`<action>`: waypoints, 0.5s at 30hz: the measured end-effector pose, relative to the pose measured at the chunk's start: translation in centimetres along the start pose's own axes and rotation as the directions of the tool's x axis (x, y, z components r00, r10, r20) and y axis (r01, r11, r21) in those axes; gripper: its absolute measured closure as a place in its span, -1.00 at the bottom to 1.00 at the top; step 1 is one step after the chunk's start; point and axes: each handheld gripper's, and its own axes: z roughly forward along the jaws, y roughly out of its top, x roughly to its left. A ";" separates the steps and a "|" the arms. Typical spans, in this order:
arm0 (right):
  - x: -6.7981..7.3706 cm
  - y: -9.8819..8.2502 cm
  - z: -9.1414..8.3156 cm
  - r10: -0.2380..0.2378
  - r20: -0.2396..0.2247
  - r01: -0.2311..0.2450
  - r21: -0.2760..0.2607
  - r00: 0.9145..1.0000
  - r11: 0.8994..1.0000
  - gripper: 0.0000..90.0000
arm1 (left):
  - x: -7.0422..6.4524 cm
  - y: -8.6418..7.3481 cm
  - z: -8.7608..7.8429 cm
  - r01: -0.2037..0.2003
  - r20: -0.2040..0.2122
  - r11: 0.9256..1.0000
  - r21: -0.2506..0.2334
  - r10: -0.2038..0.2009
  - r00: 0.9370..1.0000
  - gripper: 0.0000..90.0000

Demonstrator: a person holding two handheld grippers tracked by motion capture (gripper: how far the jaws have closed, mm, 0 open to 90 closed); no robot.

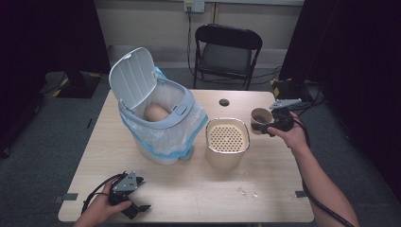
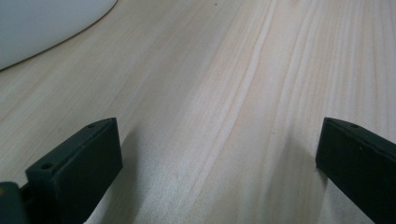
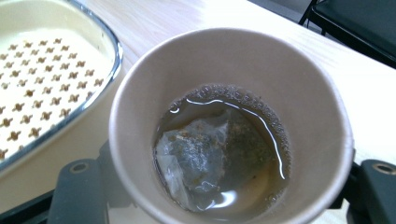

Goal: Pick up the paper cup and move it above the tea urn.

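Two hand-held grippers in play: right hand-held gripper [image 1: 268, 126] was clamped on a paper cup [image 1: 260, 118] holding liquid and a tea bag [image 3: 198, 151], just right of the perforated strainer tub [image 1: 227, 137]. Left hand-held gripper [image 1: 137, 206] sat jaws apart on the worktop [image 1: 189, 189]. Lidded bin [image 1: 156, 113] stood beyond.

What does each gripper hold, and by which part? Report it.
The right gripper holds a brown paper cup of tea by its side wall, jaws on opposite sides. The left gripper holds nothing; jaws open over the wooden table.
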 end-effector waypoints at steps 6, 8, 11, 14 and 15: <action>-0.4 1.0 0.3 -0.004 0.001 0.004 -0.007 1.000 1.000 -0.39 | 0.0 0.0 0.0 0.000 0.000 1.000 0.000 0.000 1.000 -1.00; -0.4 1.1 0.3 -0.008 0.004 0.008 -0.004 1.000 1.000 -0.39 | 0.0 0.0 0.0 0.000 0.000 1.000 0.000 0.000 1.000 -1.00; -0.5 1.5 0.4 -0.014 0.005 0.014 -0.005 1.000 1.000 -0.38 | 0.0 0.0 0.0 0.000 0.000 1.000 0.000 0.000 1.000 -1.00; -0.6 1.9 0.4 -0.018 0.011 0.019 -0.006 1.000 1.000 -0.38 | 0.0 0.0 0.0 0.001 0.000 1.000 0.000 -0.001 1.000 -1.00; -0.6 2.0 0.4 -0.018 0.011 0.018 -0.008 1.000 1.000 -0.38 | 0.0 0.0 0.0 0.000 0.000 1.000 0.000 0.000 1.000 -1.00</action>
